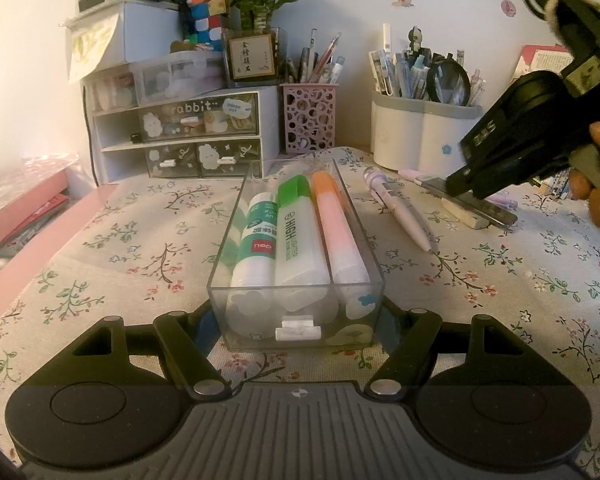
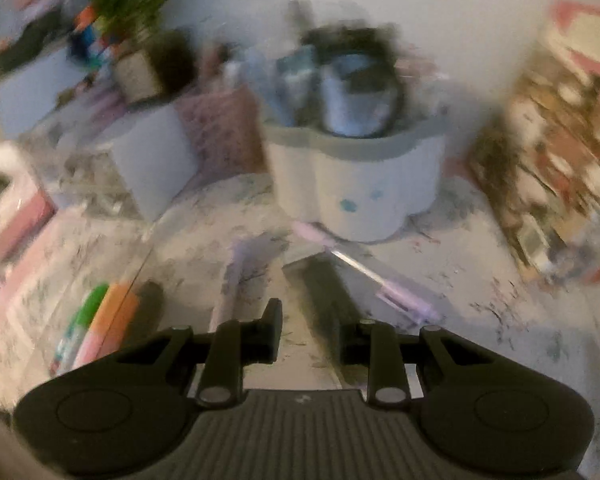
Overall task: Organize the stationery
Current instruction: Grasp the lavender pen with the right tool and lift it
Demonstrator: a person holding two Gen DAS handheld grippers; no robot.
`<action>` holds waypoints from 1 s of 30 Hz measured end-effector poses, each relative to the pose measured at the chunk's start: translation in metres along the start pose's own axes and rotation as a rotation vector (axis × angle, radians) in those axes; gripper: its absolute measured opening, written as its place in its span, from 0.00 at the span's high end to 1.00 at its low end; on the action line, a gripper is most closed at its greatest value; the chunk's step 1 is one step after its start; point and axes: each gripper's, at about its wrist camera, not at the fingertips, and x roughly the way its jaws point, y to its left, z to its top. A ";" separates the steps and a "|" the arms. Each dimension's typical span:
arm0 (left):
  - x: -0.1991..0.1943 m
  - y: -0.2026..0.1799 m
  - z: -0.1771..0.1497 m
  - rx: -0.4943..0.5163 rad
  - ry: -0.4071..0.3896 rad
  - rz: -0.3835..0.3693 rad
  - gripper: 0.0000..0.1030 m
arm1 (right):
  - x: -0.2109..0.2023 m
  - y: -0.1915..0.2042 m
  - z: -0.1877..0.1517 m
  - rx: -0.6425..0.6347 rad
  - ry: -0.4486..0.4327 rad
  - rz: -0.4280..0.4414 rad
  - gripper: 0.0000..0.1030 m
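Left gripper (image 1: 296,320) fingers clamp the clear acrylic drawer tray (image 1: 236,224): rigid, slick; hold by its sidewalls. Right gripper (image 1: 466,184) fingers pinch a flat dark ruler-like strip (image 1: 480,206), thin, stiff.

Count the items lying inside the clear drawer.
3, side by side in the clear drawer: glue stick on the left, green-capped highlighter in the middle, orange-capped highlighter on the right. None appears hidden.

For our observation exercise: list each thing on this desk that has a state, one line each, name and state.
clear drawer: pulled out, clamped by the left gripper.
glue stick: lying in the drawer.
green highlighter: capped, in the drawer.
orange highlighter: capped, in the drawer.
pink pen: lying loose on the tablecloth.
right gripper: shut on a dark flat strip.
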 end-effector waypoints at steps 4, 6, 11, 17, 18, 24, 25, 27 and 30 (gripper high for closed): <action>0.000 0.000 0.000 0.000 0.000 0.000 0.29 | 0.010 0.017 0.005 -0.058 0.007 0.046 0.78; 0.000 0.000 0.000 0.000 0.000 0.000 0.29 | 0.018 0.026 0.012 -0.074 0.017 0.049 0.78; 0.000 0.000 0.000 -0.001 0.000 0.000 0.29 | 0.038 0.042 0.027 -0.097 0.056 0.068 0.78; 0.000 0.000 0.000 0.000 0.000 0.000 0.29 | 0.052 0.051 0.032 -0.097 0.078 0.072 0.81; 0.000 0.000 0.000 -0.001 0.000 0.000 0.29 | 0.053 0.054 0.033 -0.105 0.080 0.073 0.85; 0.000 0.000 0.000 0.000 0.000 0.000 0.29 | 0.056 0.059 0.036 -0.093 0.089 0.072 0.87; 0.000 0.000 0.000 0.000 0.000 0.000 0.29 | 0.055 0.057 0.035 -0.075 0.091 0.076 0.87; 0.000 0.000 0.000 0.000 0.000 0.000 0.29 | 0.051 0.051 0.034 -0.031 0.096 0.084 0.87; 0.000 0.000 0.000 -0.001 0.000 0.000 0.29 | 0.038 0.040 0.032 0.046 0.074 0.111 0.87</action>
